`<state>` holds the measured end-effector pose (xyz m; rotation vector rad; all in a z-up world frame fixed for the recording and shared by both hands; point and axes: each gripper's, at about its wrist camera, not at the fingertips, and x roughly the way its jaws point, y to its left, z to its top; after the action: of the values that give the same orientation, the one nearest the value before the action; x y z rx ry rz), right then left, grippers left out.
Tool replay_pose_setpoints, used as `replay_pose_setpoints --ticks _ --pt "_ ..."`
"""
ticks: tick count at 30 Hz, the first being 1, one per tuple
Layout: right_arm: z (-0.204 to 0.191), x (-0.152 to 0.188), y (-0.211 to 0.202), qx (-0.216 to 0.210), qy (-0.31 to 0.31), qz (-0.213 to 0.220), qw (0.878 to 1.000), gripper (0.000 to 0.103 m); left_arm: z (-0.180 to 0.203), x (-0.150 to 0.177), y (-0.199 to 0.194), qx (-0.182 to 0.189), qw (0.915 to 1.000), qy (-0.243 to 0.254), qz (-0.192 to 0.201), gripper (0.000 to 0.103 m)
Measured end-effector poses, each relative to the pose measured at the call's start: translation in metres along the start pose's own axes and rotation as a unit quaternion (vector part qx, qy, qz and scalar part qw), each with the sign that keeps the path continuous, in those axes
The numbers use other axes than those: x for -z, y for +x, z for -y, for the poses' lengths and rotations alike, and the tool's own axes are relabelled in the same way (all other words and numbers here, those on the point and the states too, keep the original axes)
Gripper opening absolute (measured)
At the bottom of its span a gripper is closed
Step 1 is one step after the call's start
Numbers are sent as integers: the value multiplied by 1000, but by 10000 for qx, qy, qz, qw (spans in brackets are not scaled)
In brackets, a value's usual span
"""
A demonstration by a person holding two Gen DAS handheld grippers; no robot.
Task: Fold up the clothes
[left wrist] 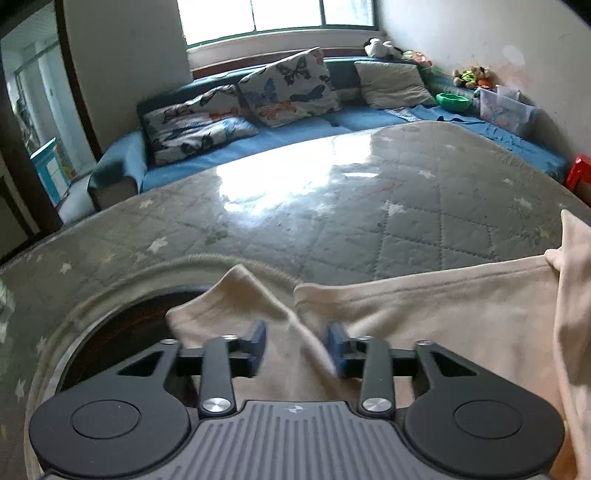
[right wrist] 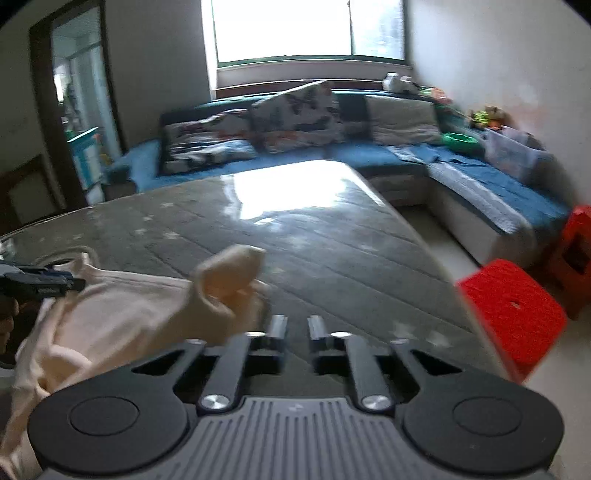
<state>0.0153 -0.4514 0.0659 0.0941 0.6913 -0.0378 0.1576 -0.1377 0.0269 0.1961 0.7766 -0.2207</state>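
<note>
L hand-held gripper (left wrist: 297,345) spread round cream garment (left wrist: 424,317) fold; R hand-held gripper (right wrist: 297,326) narrowly parted, empty, nr table edge (right wrist: 417,236).

Cream garment (left wrist: 443,314), grey quilted table cover (left wrist: 369,206) with pale stars, blue sofa (left wrist: 288,133), butterfly-print cushions (left wrist: 291,88), red stool (right wrist: 513,314) near right, green bowl (left wrist: 452,100) far right

Bright window (left wrist: 277,14) at twelve o'clock, glare on the quilted grey table (left wrist: 332,206); blue corner sofa (left wrist: 295,129) behind, red stool (right wrist: 511,314) at three o'clock.
</note>
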Motion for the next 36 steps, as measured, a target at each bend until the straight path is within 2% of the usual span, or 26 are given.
replay_pose_setpoints --ticks 3,5,8,12,14,15,17,18,20,28,32,36 --pt "-20 -8 17 -241 9 51 9997 36 -3 0 -14 81 9999 -116 67 49" --pt "-28 -16 32 -365 97 38 9993 39 -3 -2 -21 157 9997 -159 108 50" --pt "-39 -23 55 -538 165 -187 9982 39 3 -6 -19 255 9996 -128 -17 50" --pt "-47 -20 71 -521 86 -434 9977 32 9 -1 -10 108 9993 -154 -331 48" --pt "-49 -17 75 -508 44 -526 9973 21 8 4 -9 128 9988 -223 -419 37" --pt "-50 -15 77 -501 24 -572 9971 12 6 7 -9 197 9984 -260 -457 24" --pt "-51 -12 75 -454 -77 -570 9973 7 5 11 -12 203 9985 -268 -436 16" --pt "-51 -11 72 -399 -155 -523 9977 5 5 12 -15 176 9988 -247 -387 10" --pt "-49 -10 63 -372 -170 -409 9983 4 3 14 -24 165 9990 -287 -307 6" --pt "-25 -7 -3 -211 -43 243 9995 3 -18 27 -85 33 9976 -661 205 4" --pt "-7 10 -44 -41 13 554 9985 1 -32 50 -126 -79 9952 -872 432 4" --pt "16 41 -79 129 142 489 9986 1 -42 88 -167 -133 9932 -1082 411 4"
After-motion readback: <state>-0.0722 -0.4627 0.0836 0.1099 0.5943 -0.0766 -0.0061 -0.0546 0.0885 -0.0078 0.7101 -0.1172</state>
